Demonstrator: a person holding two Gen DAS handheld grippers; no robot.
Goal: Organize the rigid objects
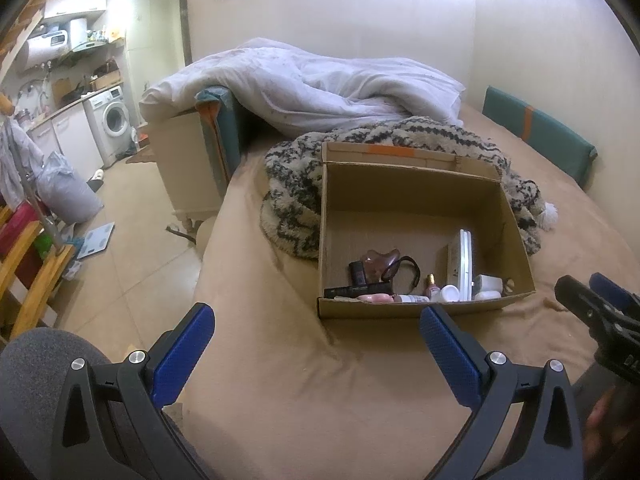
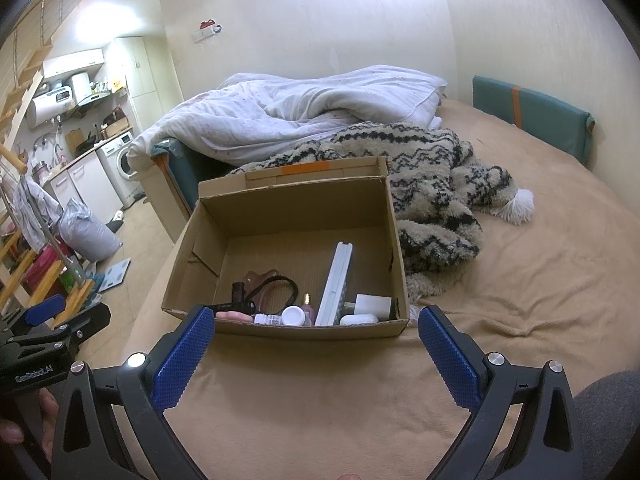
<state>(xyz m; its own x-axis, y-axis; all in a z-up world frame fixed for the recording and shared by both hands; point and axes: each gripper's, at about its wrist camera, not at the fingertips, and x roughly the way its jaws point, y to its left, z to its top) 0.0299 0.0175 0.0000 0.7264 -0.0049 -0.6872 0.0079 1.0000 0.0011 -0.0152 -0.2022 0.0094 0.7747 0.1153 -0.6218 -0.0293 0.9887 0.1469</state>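
Observation:
An open cardboard box [image 1: 420, 200] [image 2: 292, 208] stands on the tan bed. Inside lie several small items: a black tube [image 1: 356, 290], a dark bottle [image 1: 359, 272], a white jar [image 2: 293, 315], a white flat case standing on edge [image 2: 335, 282] and a white adapter [image 2: 372, 304]. My left gripper [image 1: 316, 344] is open and empty, in front of the box, apart from it. My right gripper [image 2: 316, 344] is open and empty, just before the box's near wall. The right gripper also shows at the right edge of the left wrist view [image 1: 596, 304].
A black-and-cream fuzzy blanket [image 2: 432, 184] lies behind and right of the box. A white duvet [image 2: 300, 108] is heaped at the far end. A teal cushion [image 2: 532, 116] leans on the wall. The bed edge drops to the tiled floor [image 1: 132, 248] on the left.

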